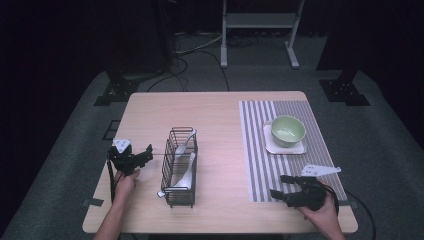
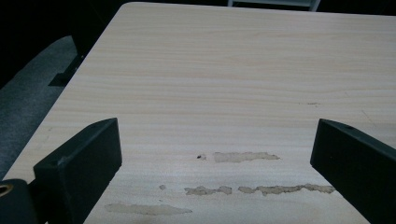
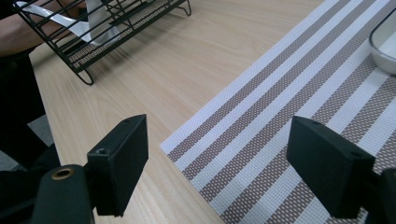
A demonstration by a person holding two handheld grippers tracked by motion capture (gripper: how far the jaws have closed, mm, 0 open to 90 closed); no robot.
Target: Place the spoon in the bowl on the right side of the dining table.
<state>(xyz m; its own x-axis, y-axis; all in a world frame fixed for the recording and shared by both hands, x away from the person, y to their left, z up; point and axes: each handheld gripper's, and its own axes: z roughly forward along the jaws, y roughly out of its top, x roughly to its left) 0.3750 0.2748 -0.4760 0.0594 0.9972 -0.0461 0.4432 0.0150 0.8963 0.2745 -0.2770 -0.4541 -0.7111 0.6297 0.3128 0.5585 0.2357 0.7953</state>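
Note:
A black wire basket (image 1: 179,167) stands mid-table and holds two white spoons (image 1: 186,171). A green bowl (image 1: 288,130) rests on a white square plate (image 1: 285,148) on the striped placemat (image 1: 260,165). My left gripper (image 1: 145,156) hovers just left of the basket, open, with nothing between its jaws; in its own view the left gripper (image 2: 215,140) looks over bare worn wood. My right gripper (image 1: 279,186) is low over the mat's near left corner, open and empty. The right gripper (image 3: 219,144) straddles the placemat's (image 3: 289,93) edge, with the basket (image 3: 93,42) farther off.
The wooden table (image 1: 215,115) has bare room at its back and between basket and mat. A plate corner (image 3: 385,46) sits at the right gripper view's upper right. Beyond the table are stand legs (image 1: 257,45) and cables on a dark floor.

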